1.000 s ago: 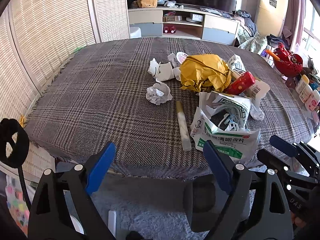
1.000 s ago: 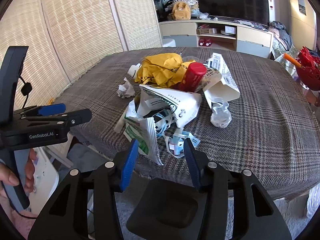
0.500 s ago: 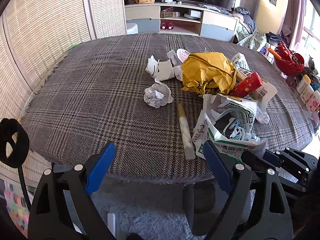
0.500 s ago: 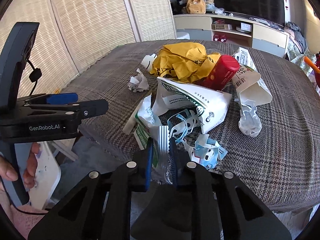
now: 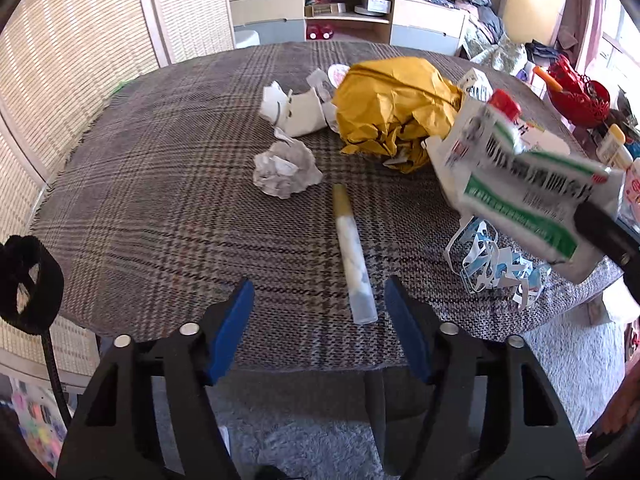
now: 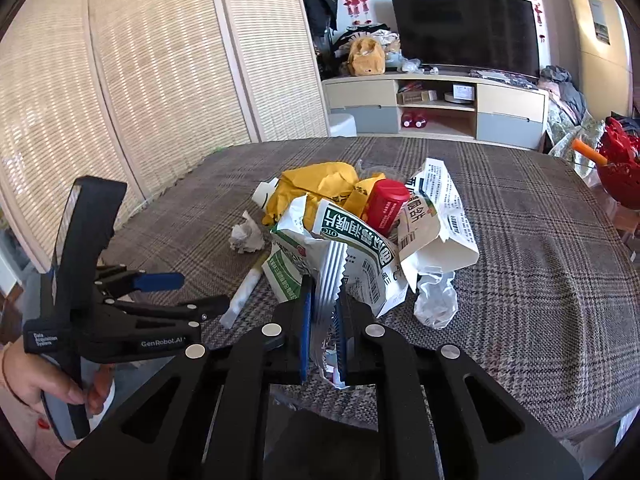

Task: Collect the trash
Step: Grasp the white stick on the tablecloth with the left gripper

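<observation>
A clear tube with a yellow cap [image 5: 352, 256] lies on the plaid table [image 5: 160, 208]. Its near end sits between the blue fingers of my left gripper [image 5: 320, 320], whose jaws are closing; the pads do not touch it. My right gripper [image 6: 322, 312] is still closing, its pads pressed on the serrated edge of a green-and-white foil pouch [image 6: 352, 240]. The pouch [image 5: 520, 184] hangs tilted above the table. Behind it are crumpled yellow paper [image 5: 396, 108], a white paper ball [image 5: 286, 168] and a red bottle [image 6: 386, 204].
Torn white cup pieces [image 5: 296, 112], blue-and-white mask scraps [image 5: 492, 260], a clear wrapper [image 6: 434, 300] and a printed leaflet [image 6: 444, 216] lie around the pile. A red basket [image 5: 580, 96] stands off the table's right side. A hand [image 6: 36, 376] holds the left gripper [image 6: 188, 292].
My left gripper came forward and down over the tube's near end and its jaws narrowed. My right gripper closed on the pouch's edge and lifted it off the table.
</observation>
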Demonstrator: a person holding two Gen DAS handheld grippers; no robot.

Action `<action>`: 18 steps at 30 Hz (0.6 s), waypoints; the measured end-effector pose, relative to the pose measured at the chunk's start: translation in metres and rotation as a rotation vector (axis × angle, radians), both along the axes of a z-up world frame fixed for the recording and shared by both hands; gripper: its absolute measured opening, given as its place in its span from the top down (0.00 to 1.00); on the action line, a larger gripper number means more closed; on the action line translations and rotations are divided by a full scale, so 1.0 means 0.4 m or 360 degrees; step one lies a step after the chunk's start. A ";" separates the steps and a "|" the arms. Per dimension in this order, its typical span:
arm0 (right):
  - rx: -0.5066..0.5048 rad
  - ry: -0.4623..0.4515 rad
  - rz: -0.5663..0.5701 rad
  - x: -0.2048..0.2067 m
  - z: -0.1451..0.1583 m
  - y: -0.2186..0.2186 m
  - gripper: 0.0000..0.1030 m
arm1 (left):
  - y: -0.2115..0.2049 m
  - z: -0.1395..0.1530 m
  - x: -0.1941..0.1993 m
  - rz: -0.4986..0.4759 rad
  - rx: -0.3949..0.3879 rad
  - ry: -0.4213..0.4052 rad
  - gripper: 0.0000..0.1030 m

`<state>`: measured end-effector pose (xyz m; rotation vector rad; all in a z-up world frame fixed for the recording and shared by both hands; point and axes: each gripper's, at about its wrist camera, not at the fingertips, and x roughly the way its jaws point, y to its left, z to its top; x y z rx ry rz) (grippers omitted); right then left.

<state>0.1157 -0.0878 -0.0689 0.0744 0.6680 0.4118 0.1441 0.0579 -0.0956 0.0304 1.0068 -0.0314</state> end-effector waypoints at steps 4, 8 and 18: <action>-0.0006 -0.0052 -0.0037 0.008 0.012 -0.027 0.89 | -0.012 -0.031 0.024 -0.0009 0.0012 0.0053 0.53; 0.0015 -0.0057 -0.0057 0.009 0.021 -0.047 0.89 | -0.021 -0.050 0.039 0.0002 0.0023 0.0073 0.53; 0.0052 -0.0039 -0.0052 -0.027 0.031 -0.073 0.89 | -0.053 -0.044 0.019 -0.0003 0.0084 0.0059 0.89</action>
